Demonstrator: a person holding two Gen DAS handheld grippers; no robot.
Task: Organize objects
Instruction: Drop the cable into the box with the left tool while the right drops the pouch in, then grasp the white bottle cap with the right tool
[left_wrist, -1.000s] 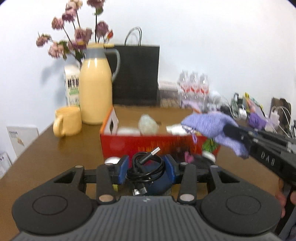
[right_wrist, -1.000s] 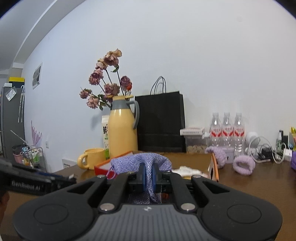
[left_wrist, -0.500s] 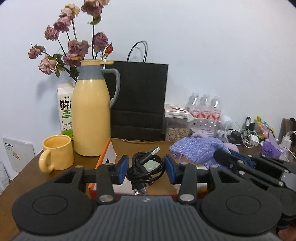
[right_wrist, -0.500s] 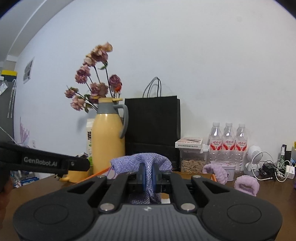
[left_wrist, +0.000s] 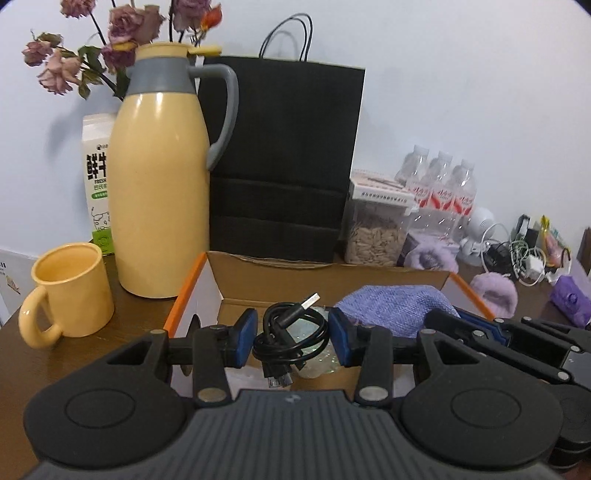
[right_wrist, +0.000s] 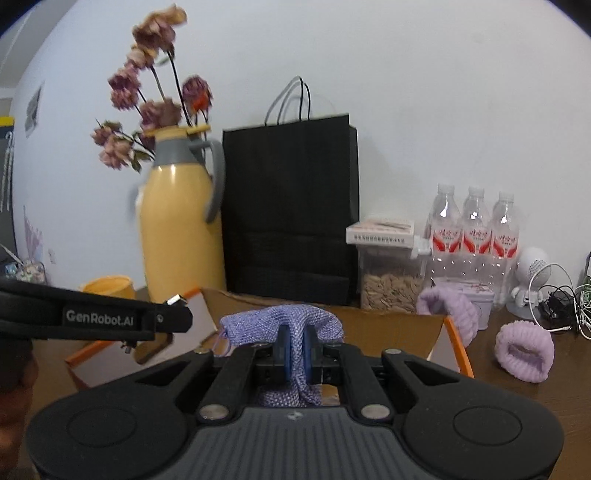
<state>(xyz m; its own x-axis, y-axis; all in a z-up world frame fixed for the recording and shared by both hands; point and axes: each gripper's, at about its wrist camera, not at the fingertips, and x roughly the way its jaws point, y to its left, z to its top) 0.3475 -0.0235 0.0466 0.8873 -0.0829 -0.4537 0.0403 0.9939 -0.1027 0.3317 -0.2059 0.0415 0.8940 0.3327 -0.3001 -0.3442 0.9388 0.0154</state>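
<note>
Both grippers have been lowered over the box (left_wrist: 325, 273). Left gripper (left_wrist: 291, 341) clamps a coiled cable (left_wrist: 291, 334), plug pointing upper right; right gripper (right_wrist: 295, 349) pinches a pouch (right_wrist: 280, 323).

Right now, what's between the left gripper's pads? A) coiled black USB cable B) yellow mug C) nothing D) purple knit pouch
A: the left gripper has the coiled black USB cable between its blue pads, over the open cardboard box; the purple knit pouch is in the right gripper.
</note>
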